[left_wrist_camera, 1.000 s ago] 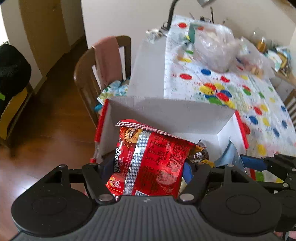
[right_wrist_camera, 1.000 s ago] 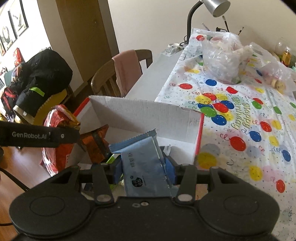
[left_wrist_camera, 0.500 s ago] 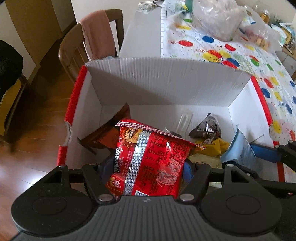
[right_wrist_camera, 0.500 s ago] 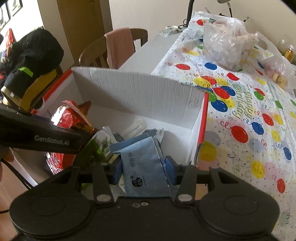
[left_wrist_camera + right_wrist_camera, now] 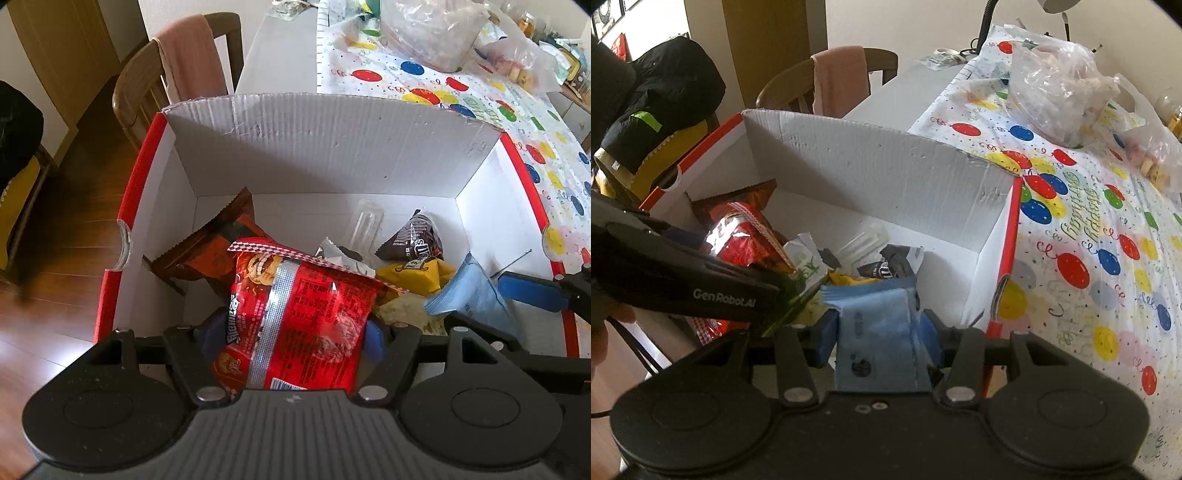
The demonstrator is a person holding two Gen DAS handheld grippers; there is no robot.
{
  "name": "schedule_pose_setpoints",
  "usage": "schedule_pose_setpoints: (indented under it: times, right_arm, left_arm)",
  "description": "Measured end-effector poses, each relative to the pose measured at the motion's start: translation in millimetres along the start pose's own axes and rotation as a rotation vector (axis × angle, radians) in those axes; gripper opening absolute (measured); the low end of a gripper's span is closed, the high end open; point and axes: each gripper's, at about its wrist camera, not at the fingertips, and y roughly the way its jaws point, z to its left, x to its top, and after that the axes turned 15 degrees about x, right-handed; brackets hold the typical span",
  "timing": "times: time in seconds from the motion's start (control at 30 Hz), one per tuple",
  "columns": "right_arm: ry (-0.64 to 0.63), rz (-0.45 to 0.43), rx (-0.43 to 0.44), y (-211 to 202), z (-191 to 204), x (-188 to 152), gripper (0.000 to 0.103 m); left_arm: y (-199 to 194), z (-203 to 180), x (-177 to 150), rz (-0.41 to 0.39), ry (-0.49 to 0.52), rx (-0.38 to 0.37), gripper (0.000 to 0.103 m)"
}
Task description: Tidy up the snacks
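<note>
Both grippers have dropped lower over the box [image 5: 332, 147] since a second ago, and its floor and contents now fill more of each view. Left gripper [image 5: 291, 332] is clamped on a red snack bag [image 5: 299, 321], the blue pads pressing its two sides; the bag's lower end is cut off behind the gripper body, and its print is too glary to read. Right gripper [image 5: 881, 328] is closed on a pale blue packet [image 5: 879, 332], held upright between its blue pads, bottom edge hidden by the gripper housing. In the left wrist view the same blue packet [image 5: 472, 295] shows at the right, just inside the box's right wall, with one blue pad beside it. Loose snacks lie on the box floor: an orange-brown bag [image 5: 214, 254] leaning at the left wall, a dark brown packet [image 5: 413, 240], a yellow packet [image 5: 417, 277] partly covered by the red bag, and a clear plastic piece [image 5: 364, 225] that is hard to identify. A green-and-white wrapper [image 5: 805, 262] peeks out behind the left gripper's arm in the right wrist view, mostly hidden. The box sits on a table with a balloon-print cloth [image 5: 1089, 221]; clear bags [image 5: 1056, 81] rest farther back, contents blurred. A wooden chair [image 5: 155, 85] with a pink cloth stands beyond the box's far left corner.
</note>
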Motion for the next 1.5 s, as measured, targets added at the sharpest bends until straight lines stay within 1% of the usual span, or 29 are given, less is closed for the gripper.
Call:
schedule_pose_setpoints:
  times: [0.2,0.27,0.3,0.33,0.47,0.5,0.53,0.63,0.7,0.83,0.93,1.03,1.07,1.1,1.13,1.2,1.27,1.33,1.37,1.5]
  right_arm:
    - [-0.001,-0.009,0.006,-6,1,-1,0.050]
    - [0.003,-0.019,0.012,-11,0,-1,0.054]
    - [0.005,-0.029,0.015,-15,0,-2,0.060]
    - [0.010,-0.040,0.017,-18,0,-3,0.063]
    - [0.045,-0.062,0.049,-33,-1,-6,0.064]
    - [0.049,-0.070,0.049,-37,-1,-7,0.065]
    - [0.054,-0.081,0.051,-41,-1,-8,0.070]
    - [0.061,-0.122,0.069,-56,1,-10,0.076]
    - [0.062,-0.148,0.080,-67,2,-11,0.079]
    - [0.053,-0.209,0.097,-90,5,-13,0.088]
    - [0.064,-0.251,0.110,-104,4,-16,0.089]
    - [0.061,-0.287,0.126,-115,6,-19,0.089]
    - [0.058,-0.295,0.128,-119,6,-20,0.091]
    - [0.057,-0.305,0.130,-122,7,-21,0.097]
    - [0.060,-0.316,0.132,-126,7,-24,0.099]
    - [0.071,-0.324,0.146,-131,7,-27,0.099]
    - [0.088,-0.325,0.158,-136,6,-31,0.099]
    - [0.103,-0.335,0.166,-140,5,-35,0.103]
    - [0.107,-0.341,0.167,-143,6,-37,0.103]
    - [0.118,-0.365,0.161,-150,8,-44,0.103]
  left_arm:
    - [-17,5,-5,-0.041,-0.012,-0.025,0.073]
    - [-25,7,-8,-0.060,-0.018,-0.028,0.073]
    - [-29,8,-9,-0.070,-0.023,-0.029,0.073]
    - [-32,10,-11,-0.077,-0.028,-0.034,0.073]
    - [-50,16,-14,-0.114,-0.045,-0.046,0.073]
    - [-55,17,-15,-0.126,-0.046,-0.048,0.073]
    - [-60,19,-16,-0.139,-0.049,-0.051,0.073]
    - [-78,23,-20,-0.184,-0.056,-0.062,0.074]
    - [-89,23,-22,-0.217,-0.056,-0.068,0.077]
    - [-110,27,-29,-0.276,-0.062,-0.083,0.077]
    - [-122,31,-35,-0.306,-0.071,-0.090,0.080]
    - [-131,36,-41,-0.323,-0.080,-0.101,0.080]
    - [-134,38,-44,-0.328,-0.084,-0.100,0.080]
    - [-136,39,-46,-0.332,-0.088,-0.102,0.081]
    - [-138,40,-48,-0.333,-0.091,-0.106,0.082]
    - [-141,42,-51,-0.333,-0.098,-0.118,0.087]
    - [-146,43,-57,-0.338,-0.100,-0.130,0.087]
    - [-150,43,-60,-0.339,-0.103,-0.135,0.092]
    - [-151,44,-63,-0.338,-0.105,-0.142,0.097]
    - [-154,42,-70,-0.339,-0.108,-0.148,0.100]
